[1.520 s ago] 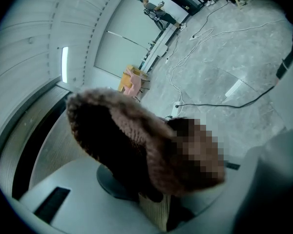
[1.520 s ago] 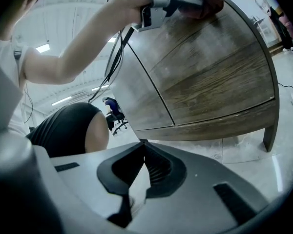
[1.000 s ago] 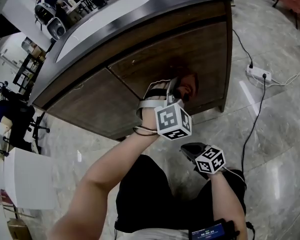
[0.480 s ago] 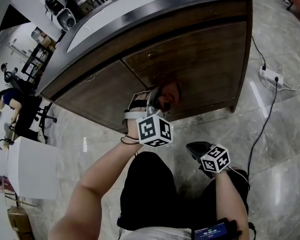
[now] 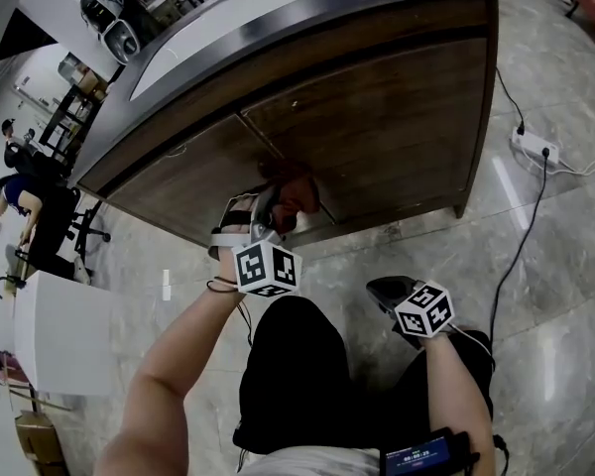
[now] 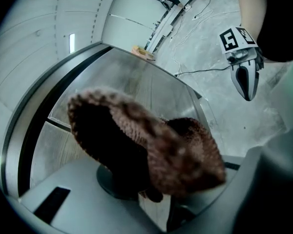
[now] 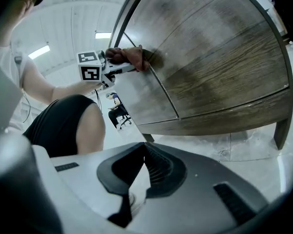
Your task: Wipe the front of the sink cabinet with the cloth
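One arm (image 5: 178, 360) outstretched, left gripper (image 5: 276, 204) pressing cloth (image 5: 296, 188) against cabinet (image 5: 397, 127)

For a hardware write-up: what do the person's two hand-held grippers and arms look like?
The left hand-held gripper and right hand-held gripper each have a pale grey body, black pads and a white cube printed with black square markers. White straps wrap the left hand. The forearms are bare; the top is white and short-sleeved.

Brown cloth (image 5: 290, 191), dk-brown woodgrain cabinet (image 5: 397, 137)
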A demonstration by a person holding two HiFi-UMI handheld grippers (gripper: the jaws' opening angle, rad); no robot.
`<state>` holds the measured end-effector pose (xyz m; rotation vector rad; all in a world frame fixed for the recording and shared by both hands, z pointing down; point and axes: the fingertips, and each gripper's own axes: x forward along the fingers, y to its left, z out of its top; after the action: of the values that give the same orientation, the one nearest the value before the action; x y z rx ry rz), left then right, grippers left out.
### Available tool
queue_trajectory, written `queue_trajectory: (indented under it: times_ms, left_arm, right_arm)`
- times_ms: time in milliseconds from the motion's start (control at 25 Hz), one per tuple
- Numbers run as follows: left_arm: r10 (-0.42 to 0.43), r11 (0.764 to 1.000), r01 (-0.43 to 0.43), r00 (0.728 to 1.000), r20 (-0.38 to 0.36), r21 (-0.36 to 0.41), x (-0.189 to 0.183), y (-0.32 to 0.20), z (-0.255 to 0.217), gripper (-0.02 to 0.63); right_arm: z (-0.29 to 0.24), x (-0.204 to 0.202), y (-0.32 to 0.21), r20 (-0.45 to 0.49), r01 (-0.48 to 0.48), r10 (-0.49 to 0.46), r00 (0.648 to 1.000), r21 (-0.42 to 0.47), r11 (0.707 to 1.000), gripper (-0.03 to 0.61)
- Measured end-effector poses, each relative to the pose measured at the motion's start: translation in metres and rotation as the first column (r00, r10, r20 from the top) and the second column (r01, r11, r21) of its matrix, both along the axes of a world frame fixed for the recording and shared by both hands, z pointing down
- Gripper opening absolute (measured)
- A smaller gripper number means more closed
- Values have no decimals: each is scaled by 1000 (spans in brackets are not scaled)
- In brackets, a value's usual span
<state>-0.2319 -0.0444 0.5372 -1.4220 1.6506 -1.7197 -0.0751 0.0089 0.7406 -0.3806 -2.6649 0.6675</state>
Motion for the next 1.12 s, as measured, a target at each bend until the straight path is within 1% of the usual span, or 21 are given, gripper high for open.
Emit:
queue_trajectory:
  times_ms: [160, 320, 520, 800, 1120]
  left_arm:
    - [41, 999, -41, 999, 19, -26, 13, -10, 13, 123]
    - [57, 998, -57, 998, 8, -17, 25, -29, 16, 123]
    - [105, 994, -104, 994, 18, -27, 48, -53, 17, 123]
    - [163, 986, -163, 987, -7, -29, 87, -90, 18, 123]
    - [192, 980, -193, 981, -25, -44, 120, -138, 26, 123]
  right_arm:
    - [-1, 3, 1, -3, -3, 3, 1000, 9, 1000, 12]
    - [-4, 6, -1, 2, -12, 12, 1000, 15, 1000, 12]
    - [-7, 12, -4, 5, -28, 28, 1000, 20, 999, 12]
    - [-14, 13, 0, 15, -18, 17, 1000, 34, 999, 12]
    - [-26, 14, 5, 34, -40, 39, 999, 41, 998, 12]
